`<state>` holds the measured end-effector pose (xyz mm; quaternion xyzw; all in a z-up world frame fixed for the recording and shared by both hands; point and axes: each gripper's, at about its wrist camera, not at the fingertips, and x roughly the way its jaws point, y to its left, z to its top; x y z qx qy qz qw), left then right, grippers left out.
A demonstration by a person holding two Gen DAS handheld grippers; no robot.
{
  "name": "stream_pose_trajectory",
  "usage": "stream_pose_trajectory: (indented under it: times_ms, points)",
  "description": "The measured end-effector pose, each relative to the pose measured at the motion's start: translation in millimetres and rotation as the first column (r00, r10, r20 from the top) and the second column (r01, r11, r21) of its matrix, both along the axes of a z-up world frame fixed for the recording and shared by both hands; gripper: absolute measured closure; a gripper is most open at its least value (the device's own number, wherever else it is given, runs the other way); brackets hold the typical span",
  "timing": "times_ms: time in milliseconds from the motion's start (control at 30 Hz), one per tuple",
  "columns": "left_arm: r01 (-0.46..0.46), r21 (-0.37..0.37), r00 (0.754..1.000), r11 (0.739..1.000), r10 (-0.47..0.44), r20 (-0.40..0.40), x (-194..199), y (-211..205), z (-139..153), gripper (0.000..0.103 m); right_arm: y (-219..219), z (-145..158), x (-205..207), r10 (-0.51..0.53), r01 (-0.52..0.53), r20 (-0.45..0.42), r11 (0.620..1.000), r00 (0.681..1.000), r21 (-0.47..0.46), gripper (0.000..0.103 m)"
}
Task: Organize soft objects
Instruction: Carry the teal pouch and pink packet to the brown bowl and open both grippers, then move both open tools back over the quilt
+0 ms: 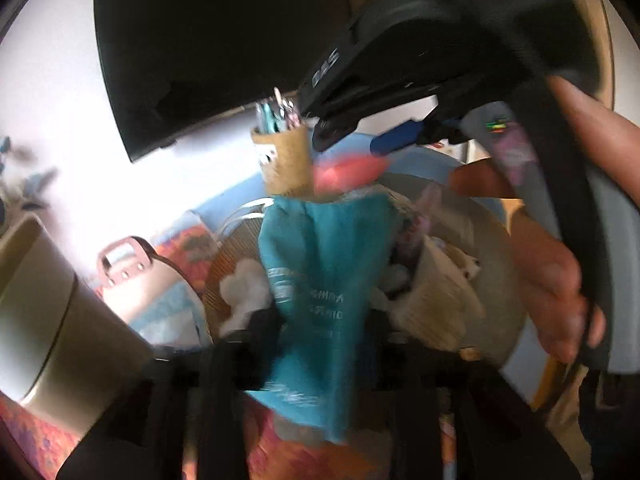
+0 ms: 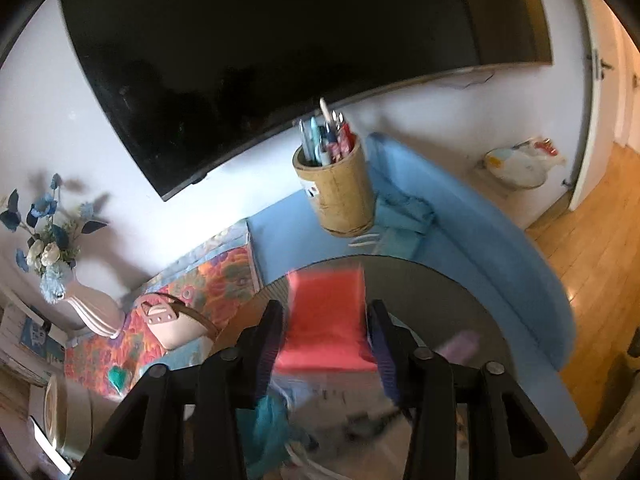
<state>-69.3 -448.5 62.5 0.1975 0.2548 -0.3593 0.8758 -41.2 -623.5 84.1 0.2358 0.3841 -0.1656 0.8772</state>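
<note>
In the left wrist view my left gripper [image 1: 320,344] is shut on a teal cloth [image 1: 324,280] with white lettering, which hangs over a round basket [image 1: 496,280] of several soft items. My right gripper [image 1: 352,136] shows above it, holding a red cloth [image 1: 348,170]. In the right wrist view my right gripper [image 2: 326,340] is shut on the red cloth [image 2: 326,320], held above the basket rim [image 2: 460,280]. The teal cloth [image 2: 268,428] shows blurred below the left finger.
A bamboo pen holder [image 2: 340,196] stands on a blue mat [image 2: 480,232] by the wall under a black TV [image 2: 280,40]. A pink handbag [image 2: 172,324] and a vase of flowers [image 2: 92,308] sit at left on a floral cloth. A cream container [image 1: 44,312] is near left.
</note>
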Motion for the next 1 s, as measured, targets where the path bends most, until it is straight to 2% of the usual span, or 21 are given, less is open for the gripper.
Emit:
stream_pose_trajectory:
  times_ms: [33, 133, 267, 333, 567, 667, 700, 767, 800, 833, 867, 1000]
  points:
    - [-0.003, 0.004, 1.000, 1.000, 0.003, 0.016, -0.8, -0.5, -1.0, 0.047, -2.7, -3.1, 5.0, 0.004, -0.004, -0.006, 1.000, 1.000, 0.011, 0.056]
    - [0.023, 0.018, 0.999, 1.000, -0.024, 0.043, -8.9, -2.2, -4.4, 0.030, -7.4, -11.5, 11.5, 0.010, -0.009, -0.025, 0.999, 1.000, 0.032, 0.054]
    - [0.022, 0.038, 0.996, 0.999, -0.025, 0.086, -26.7, -2.9, -3.9, 0.023, -0.9, -7.7, -1.4, 0.016, -0.016, -0.011, 1.000, 1.000, 0.019, 0.050]
    - [0.027, 0.027, 0.993, 0.999, -0.030, 0.111, -36.5, -0.2, -0.3, 0.015, 4.6, -0.7, -15.3, 0.010, -0.010, 0.006, 1.000, 1.000, -0.008, 0.049]
    - [0.058, -0.014, 0.982, 0.998, -0.055, 0.183, -75.9, 16.7, 18.3, 0.014, 18.4, 44.1, -74.7, -0.034, 0.040, 0.130, 0.998, 0.991, -0.046, 0.046]
    - [0.070, -0.033, 0.976, 0.997, -0.062, 0.211, -89.7, 33.6, 29.5, 0.009, 29.2, 63.0, -98.6, -0.035, 0.048, 0.181, 0.997, 0.983, -0.068, 0.046]
    - [0.070, -0.035, 0.974, 0.997, -0.060, 0.216, -91.8, 39.5, 32.4, 0.007, 36.6, 69.7, -111.4, -0.034, 0.052, 0.202, 0.995, 0.979, -0.084, 0.044]
    - [0.075, -0.059, 0.974, 0.995, -0.061, 0.219, -91.6, 59.5, 38.6, 0.005, 47.6, 74.0, -129.7, -0.037, 0.063, 0.226, 0.992, 0.973, -0.107, 0.028]
    - [0.081, -0.076, 0.974, 0.994, -0.063, 0.217, -94.6, 71.6, 42.0, 0.004, 54.0, 74.5, -141.6, -0.044, 0.076, 0.248, 0.990, 0.968, -0.122, 0.010]
    - [0.084, -0.091, 0.975, 0.992, -0.063, 0.215, -95.3, 81.6, 43.9, 0.002, 60.8, 73.4, -155.0, -0.055, 0.096, 0.277, 0.986, 0.959, -0.136, 0.000]
    - [0.086, -0.112, 0.976, 0.990, -0.061, 0.211, -98.9, 95.3, 46.9, 0.001, 67.7, 71.7, -167.6, -0.065, 0.112, 0.301, 0.983, 0.951, -0.143, 0.000]
    - [0.082, -0.160, 0.978, 0.984, -0.049, 0.204, -103.6, 136.1, 56.9, 0.000, 88.4, 60.6, -191.7, -0.092, 0.136, 0.307, 0.983, 0.947, -0.125, 0.000]
